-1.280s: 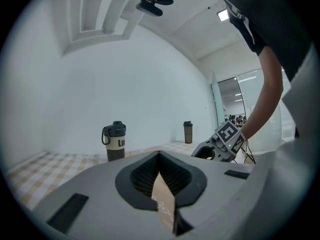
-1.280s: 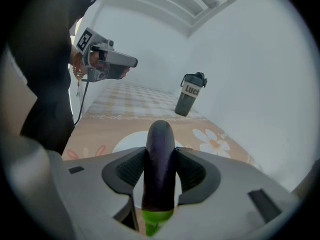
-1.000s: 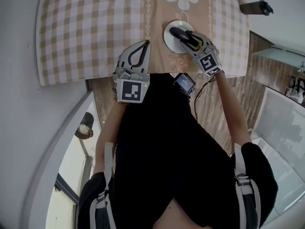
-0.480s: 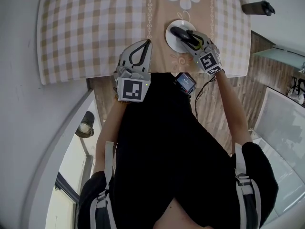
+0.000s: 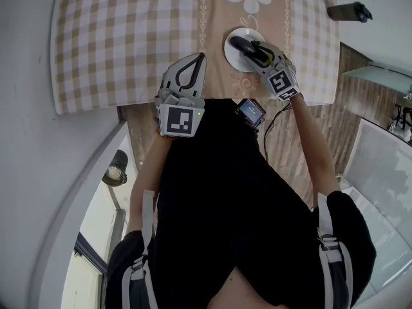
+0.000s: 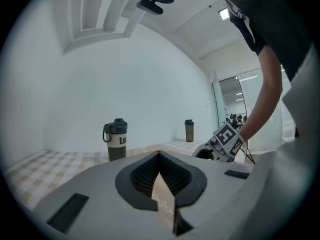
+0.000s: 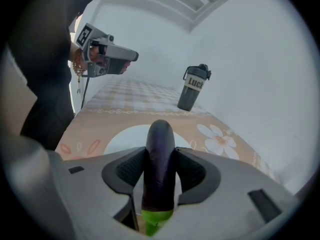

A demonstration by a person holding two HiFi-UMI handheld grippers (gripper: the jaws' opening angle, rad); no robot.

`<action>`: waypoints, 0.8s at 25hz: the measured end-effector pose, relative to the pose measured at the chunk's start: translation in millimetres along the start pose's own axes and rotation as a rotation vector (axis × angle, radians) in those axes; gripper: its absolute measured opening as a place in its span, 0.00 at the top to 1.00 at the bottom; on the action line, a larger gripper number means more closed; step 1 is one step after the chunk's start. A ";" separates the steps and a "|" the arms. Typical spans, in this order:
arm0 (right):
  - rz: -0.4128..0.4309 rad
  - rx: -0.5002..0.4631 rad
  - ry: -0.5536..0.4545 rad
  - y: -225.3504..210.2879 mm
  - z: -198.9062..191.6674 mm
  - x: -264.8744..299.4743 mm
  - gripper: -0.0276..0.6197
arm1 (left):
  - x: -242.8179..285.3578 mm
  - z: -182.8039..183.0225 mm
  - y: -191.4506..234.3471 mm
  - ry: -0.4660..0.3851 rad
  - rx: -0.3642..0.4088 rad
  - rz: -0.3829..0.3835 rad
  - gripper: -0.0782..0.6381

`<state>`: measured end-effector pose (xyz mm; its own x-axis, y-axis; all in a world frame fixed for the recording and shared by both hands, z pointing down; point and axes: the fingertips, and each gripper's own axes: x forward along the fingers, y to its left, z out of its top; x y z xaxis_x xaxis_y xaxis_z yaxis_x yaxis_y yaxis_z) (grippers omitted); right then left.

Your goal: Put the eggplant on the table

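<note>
A dark purple eggplant (image 7: pixel 159 169) with a green stem end sits between the jaws of my right gripper (image 7: pixel 159 176), which is shut on it. In the head view the eggplant (image 5: pixel 243 44) lies over a white plate (image 5: pixel 233 55) on the table, with the right gripper (image 5: pixel 257 51) reaching in from the right. The plate (image 7: pixel 122 139) shows just beyond the jaws in the right gripper view. My left gripper (image 5: pixel 187 71) is shut and holds nothing, hovering over the table's near edge; in its own view the left gripper (image 6: pixel 160 181) has its jaws closed together.
A checked tablecloth with a flower-patterned tan runner (image 5: pixel 212 24) covers the table. A dark lidded bottle (image 7: pixel 194 87) stands at the far side, also seen as the bottle (image 6: pixel 116 140) in the left gripper view. A second bottle (image 6: pixel 188 130) stands farther off.
</note>
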<state>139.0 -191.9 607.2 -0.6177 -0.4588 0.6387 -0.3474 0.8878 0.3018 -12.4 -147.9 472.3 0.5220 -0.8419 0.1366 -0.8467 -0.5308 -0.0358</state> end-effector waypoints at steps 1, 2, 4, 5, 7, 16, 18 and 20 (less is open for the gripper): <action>0.000 0.003 -0.001 -0.2 -0.4 0.6 0.65 | 0.5 -0.2 0.1 0.001 0.000 -0.001 0.89; 0.000 0.012 0.000 -0.2 -1.8 1.0 0.65 | 0.9 -0.5 0.2 0.002 -0.001 -0.002 0.89; -0.001 0.025 0.014 -0.1 -5.6 1.0 0.65 | 1.5 -1.2 0.5 0.004 -0.003 -0.002 0.89; -0.001 0.027 0.016 -0.3 -6.4 1.3 0.65 | 1.9 -1.5 0.7 0.003 -0.003 -0.002 0.89; -0.004 0.028 0.002 -1.7 -4.9 2.6 0.65 | 3.5 -2.3 1.0 0.004 -0.001 -0.002 0.89; -0.005 0.028 -0.014 -2.8 -2.2 3.9 0.65 | 4.4 -4.5 2.3 0.014 -0.002 -0.004 0.89; -0.008 0.030 -0.018 -3.4 -2.0 3.5 0.65 | 4.0 -4.8 2.6 0.016 -0.003 -0.005 0.89; -0.010 0.027 -0.014 -2.6 -3.2 2.7 0.65 | 3.4 -5.5 1.6 0.018 0.000 -0.007 0.89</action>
<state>140.5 -195.3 610.4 -0.6241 -0.4685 0.6253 -0.3724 0.8819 0.2891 -12.6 -151.1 478.1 0.5261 -0.8362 0.1547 -0.8430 -0.5368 -0.0353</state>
